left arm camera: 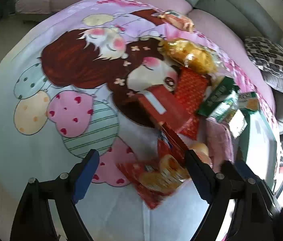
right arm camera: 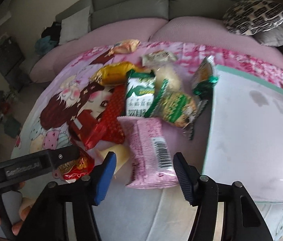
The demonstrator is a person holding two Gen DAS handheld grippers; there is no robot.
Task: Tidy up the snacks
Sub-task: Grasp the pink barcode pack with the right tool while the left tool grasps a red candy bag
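While both tools hang over the cartoon-print sheet (left arm camera: 31,80), the pink snack packet (right arm camera: 151,148) lies flat, long axis running away from the camera, barcode end nearest, beside the pale tray (right arm camera: 251,130). Right gripper (right arm camera: 143,172) spread wide, straddling its near end, contact unclear. Left gripper (left arm camera: 141,172) wide too, above a red biscuit packet (left arm camera: 157,176), level, pointing forward.

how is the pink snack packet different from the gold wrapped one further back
The pink packet is flat and rectangular with a barcode showing; the gold packet looks puffy and shiny.
The pink packet lies between the right gripper's open fingers; the gold packet sits farther back.
Both rest on the cartoon-print sheet.
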